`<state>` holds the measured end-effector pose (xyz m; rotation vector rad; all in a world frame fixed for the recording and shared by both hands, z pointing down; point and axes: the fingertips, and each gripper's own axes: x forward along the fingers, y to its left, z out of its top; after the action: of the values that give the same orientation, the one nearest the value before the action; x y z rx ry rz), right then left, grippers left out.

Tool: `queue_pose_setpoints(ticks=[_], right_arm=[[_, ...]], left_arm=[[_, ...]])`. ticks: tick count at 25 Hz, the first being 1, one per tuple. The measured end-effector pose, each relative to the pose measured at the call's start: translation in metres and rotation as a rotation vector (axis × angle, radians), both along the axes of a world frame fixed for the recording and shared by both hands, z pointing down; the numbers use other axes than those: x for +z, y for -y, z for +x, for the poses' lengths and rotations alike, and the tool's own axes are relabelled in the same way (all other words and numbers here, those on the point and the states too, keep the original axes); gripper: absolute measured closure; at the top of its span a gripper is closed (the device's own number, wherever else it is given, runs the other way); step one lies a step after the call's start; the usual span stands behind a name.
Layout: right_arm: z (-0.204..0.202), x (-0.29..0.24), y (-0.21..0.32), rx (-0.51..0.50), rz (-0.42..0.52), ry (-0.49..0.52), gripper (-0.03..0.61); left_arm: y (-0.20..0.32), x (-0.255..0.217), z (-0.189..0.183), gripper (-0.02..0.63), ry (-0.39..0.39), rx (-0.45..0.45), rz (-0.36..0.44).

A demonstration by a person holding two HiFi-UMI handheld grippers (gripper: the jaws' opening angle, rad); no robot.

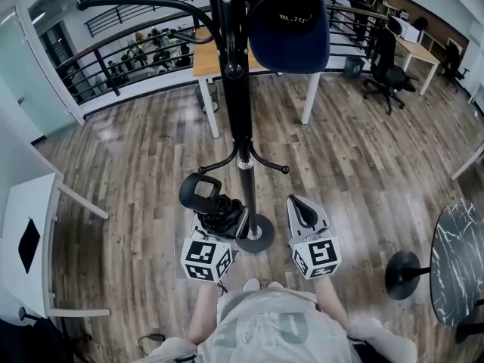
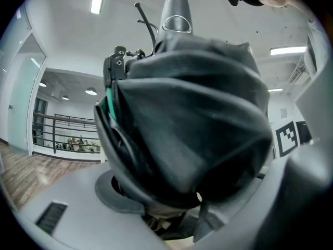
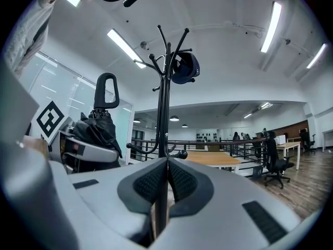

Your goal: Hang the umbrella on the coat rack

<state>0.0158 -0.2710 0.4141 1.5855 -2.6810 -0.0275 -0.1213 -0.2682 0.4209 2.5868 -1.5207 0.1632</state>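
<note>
Two claws are in the lower middle of the head view, one on each side of the round foot of the black coat rack (image 1: 242, 127). The left claw (image 1: 229, 224) pinches the folded black umbrella (image 1: 218, 207). In the left gripper view the dark cloth fills almost the whole frame, and the grey jaws stand wide and press on it from the lower left and the lower right. The loop handle of the umbrella sticks out past the jaws, toward the upper left, near the pole but apart from it. The umbrella is not yet on any hook.

The right claw (image 1: 304, 206) carries nothing. In the right gripper view its two dark pads (image 3: 148, 184) are pressed together, with only a thin dark line between them, and the pole of the rack rises behind them in the middle of the frame.

A navy cap (image 1: 291, 29) hangs on one upper arm of the rack, at the top of the head view, right of the pole. Behind the rack stands a wooden desk (image 1: 206, 60) on the wood floor (image 1: 144, 150), and a black office chair (image 1: 387, 70) is at the upper right.
</note>
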Motion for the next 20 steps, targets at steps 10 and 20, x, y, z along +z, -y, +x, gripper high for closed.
queue_pose_setpoints(ticks=[10, 20], right_arm=[[0.002, -0.001, -0.001, -0.002, -0.001, 0.005, 0.548], [0.005, 0.004, -0.007, 0.002, -0.015, 0.016, 0.548]], left_arm=[[0.001, -0.09, 0.011, 0.322, -0.031, 0.098, 0.092], [0.019, -0.152, 0.039, 0.322, 0.002, 0.242, 0.153]])
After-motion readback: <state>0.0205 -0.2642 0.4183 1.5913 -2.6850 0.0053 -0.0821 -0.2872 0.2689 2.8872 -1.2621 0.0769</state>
